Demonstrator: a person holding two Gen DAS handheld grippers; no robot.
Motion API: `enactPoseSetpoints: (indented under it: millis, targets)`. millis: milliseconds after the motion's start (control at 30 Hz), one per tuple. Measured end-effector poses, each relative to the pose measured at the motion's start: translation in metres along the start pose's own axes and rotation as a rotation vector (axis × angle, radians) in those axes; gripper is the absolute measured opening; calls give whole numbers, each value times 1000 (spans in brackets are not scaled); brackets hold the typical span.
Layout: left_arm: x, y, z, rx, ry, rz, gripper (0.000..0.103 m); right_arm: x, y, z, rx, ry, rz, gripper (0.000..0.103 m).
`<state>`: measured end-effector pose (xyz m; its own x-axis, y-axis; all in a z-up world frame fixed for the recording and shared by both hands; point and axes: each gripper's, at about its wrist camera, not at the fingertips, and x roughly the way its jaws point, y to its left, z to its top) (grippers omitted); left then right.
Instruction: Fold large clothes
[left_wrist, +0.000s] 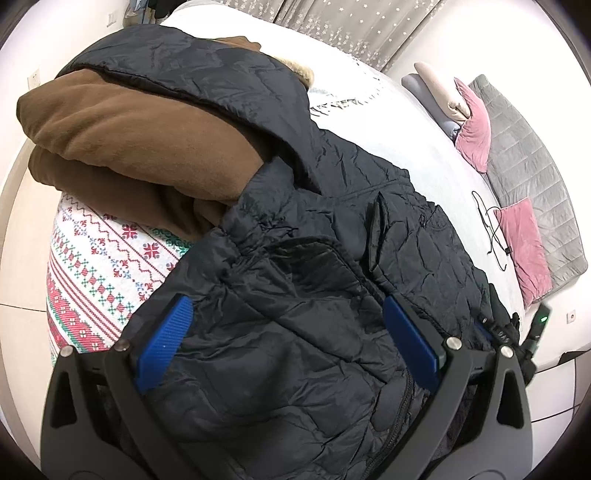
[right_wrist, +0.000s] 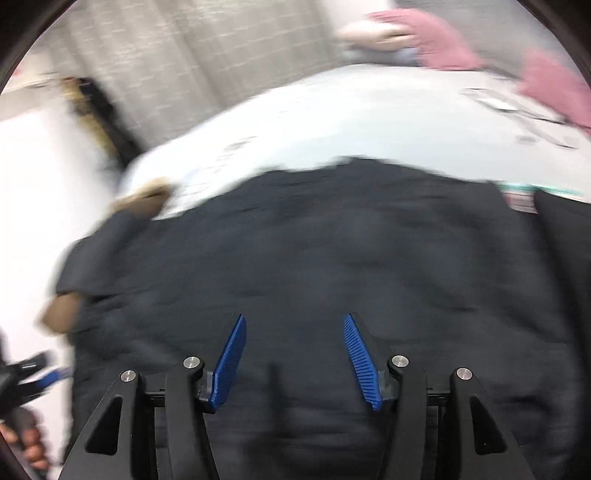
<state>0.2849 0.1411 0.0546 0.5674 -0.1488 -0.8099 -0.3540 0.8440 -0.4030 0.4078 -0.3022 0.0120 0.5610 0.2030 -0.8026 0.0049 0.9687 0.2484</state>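
A large black quilted jacket (left_wrist: 314, 295) with a brown fleece lining (left_wrist: 129, 140) lies bunched on the bed. My left gripper (left_wrist: 286, 343) is down on it with its jaws wide. Jacket fabric fills the gap between the blue pads (left_wrist: 162, 343), and I see no pinch. The right wrist view is motion-blurred. In it my right gripper (right_wrist: 293, 354) hovers over the spread jacket (right_wrist: 314, 258), open, with nothing between its fingers. The brown fur trim (right_wrist: 144, 199) shows at the jacket's left edge.
The jacket rests on a patterned red, green and white blanket (left_wrist: 96, 266) over a pale bed sheet (left_wrist: 388, 122). Pink cushions (left_wrist: 524, 243), a grey quilt (left_wrist: 532, 173) and a black cable (left_wrist: 491, 229) lie at the bed's right. Curtains (left_wrist: 351, 26) hang behind. A hand (right_wrist: 26, 439) shows lower left.
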Motion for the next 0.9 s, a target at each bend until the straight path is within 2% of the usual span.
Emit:
enactPoseSetpoints:
  millis: [33,67,167,300,467,533,600,633,667,700,800,900]
  targets:
    - [1,-1,1,2,-1,2,102,6,-26,-5,61,23,-41,56]
    - [1,-2,1,6,-2,4,102,12,-43,-9,111,43,-45,56]
    - [2,-4,4,18,-19,15,102,23,-66,-20,154,64,-11,56]
    - [1,5,13,6,-44,40,102,13,-46,-18,90,97,-68,56]
    - [-12,32,29,-92,-87,22,102,-29,-9,-24,29,89,-43,56]
    - [-19,44,36,-127,-115,33,102,-48,-2,-36,32,97,-8,58]
    - [-24,55,40,-160,-136,48,102,-69,2,-57,65,77,102,65]
    - [-26,60,44,-177,-148,48,102,-71,2,-62,71,65,133,73]
    - [-29,65,48,-191,-160,46,102,-73,4,-69,69,56,143,77]
    - [-32,69,53,-198,-171,46,102,-68,9,-71,62,54,132,77]
    - [-52,90,70,-253,-259,70,102,-60,13,-75,21,56,86,77]
    - [-76,126,89,-358,-364,73,102,-60,3,-73,58,49,131,77]
